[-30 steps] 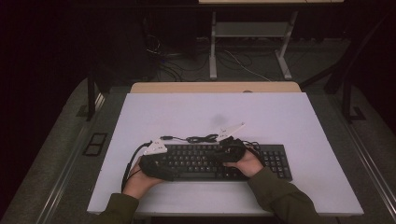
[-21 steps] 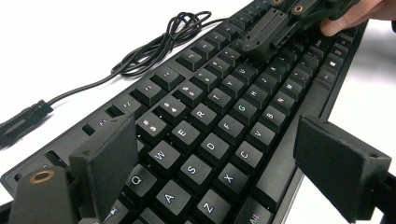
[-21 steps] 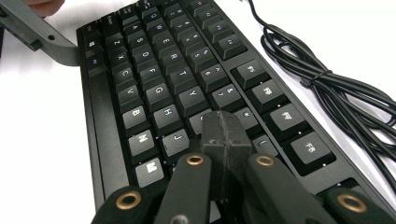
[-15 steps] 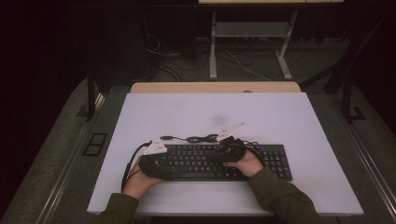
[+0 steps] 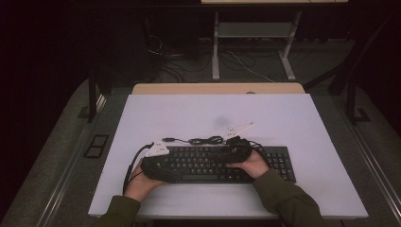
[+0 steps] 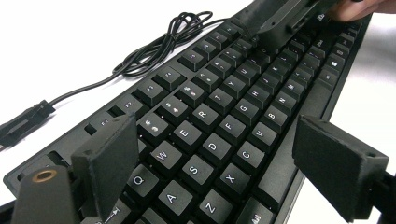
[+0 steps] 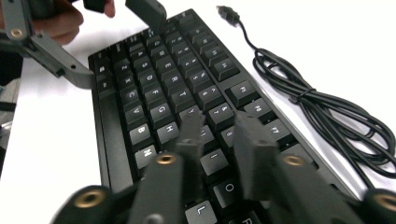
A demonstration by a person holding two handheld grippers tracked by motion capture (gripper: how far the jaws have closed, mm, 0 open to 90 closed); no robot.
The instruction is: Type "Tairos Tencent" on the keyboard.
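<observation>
A black full-size computer keyboard (image 5: 222, 164) with white-lettered keys lies flat on the white rectangular table top (image 5: 189, 113), toward the person's edge and a little right of centre, long side running across the table. Its thin black cable (image 5: 205, 140) is bundled in loose loops on the table just behind the keyboard's far edge, and the plug end (image 7: 228, 11) lies free on the white surface. The left gripper (image 5: 158, 165) sits over the left end of the keyboard, held in the person's left hand (image 5: 139, 184). In the left gripper view its two black padded jaws stand wide apart, one at the far edge beside the top rows, the other beyond the near edge by the space bar, so the keyboard's full depth lies between them; whether the pads press on the edges I cannot tell for certain, and a gap seems to show at the near pad. The right gripper (image 5: 239, 152) is over the middle of the keyboard, held in the right hand (image 5: 253, 165). In the right gripper view its jaws (image 7: 219, 140) hover just above the keys around the I and O column; they have just been opening, now stand narrowly parted, and nothing is clamped between them. Olive-green sleeves (image 5: 283, 201) enter from the near edge.
</observation>
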